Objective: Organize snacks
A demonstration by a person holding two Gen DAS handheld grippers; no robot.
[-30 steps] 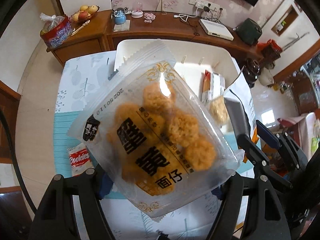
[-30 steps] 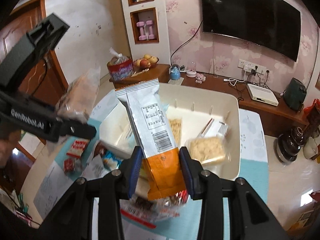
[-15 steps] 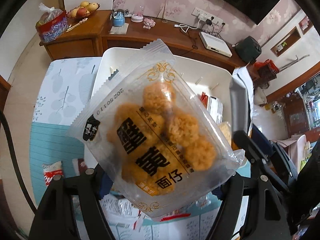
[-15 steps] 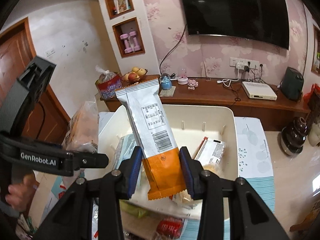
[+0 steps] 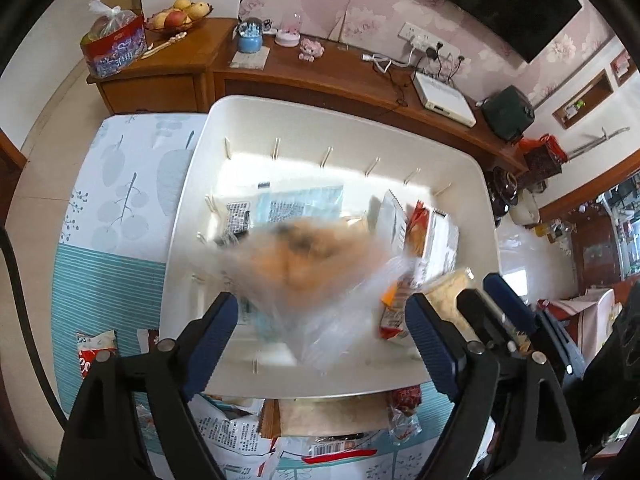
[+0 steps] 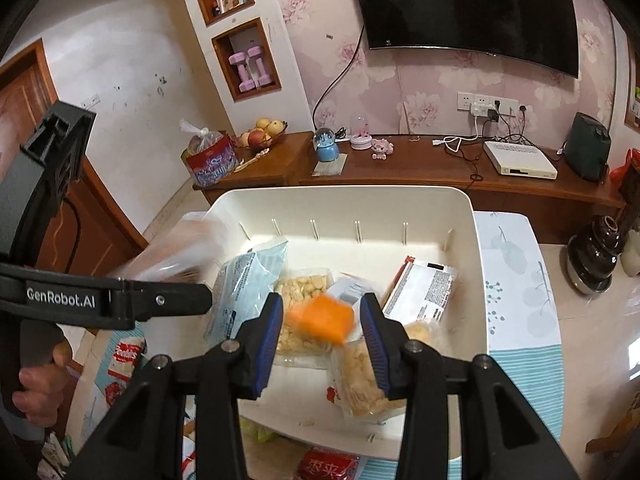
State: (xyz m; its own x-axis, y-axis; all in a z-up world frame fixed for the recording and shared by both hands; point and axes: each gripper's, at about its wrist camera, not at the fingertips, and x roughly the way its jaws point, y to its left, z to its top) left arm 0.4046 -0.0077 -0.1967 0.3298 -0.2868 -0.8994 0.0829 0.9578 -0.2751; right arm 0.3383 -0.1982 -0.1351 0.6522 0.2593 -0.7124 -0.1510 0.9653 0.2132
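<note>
Over the worktop: white bin [image 6: 464, 216] holding snack packets.
Left claw [image 5: 320, 320]: spread apart, blurred clear packet [image 5: 304, 256] mid-air above bin, orientation unclear.
Right claw [image 6: 320, 320]: fingers apart, blurred orange packet [image 6: 322, 318] between.

Pretty lived-in room: a wooden sideboard [image 6: 400, 168] runs along the far wall with a fruit bowl [image 6: 262, 134] on its left end, a blue snow globe [image 6: 326, 146] mid-left, a white set-top box [image 6: 520, 164] further right, and a TV [image 6: 472, 8] mounted above.
</note>
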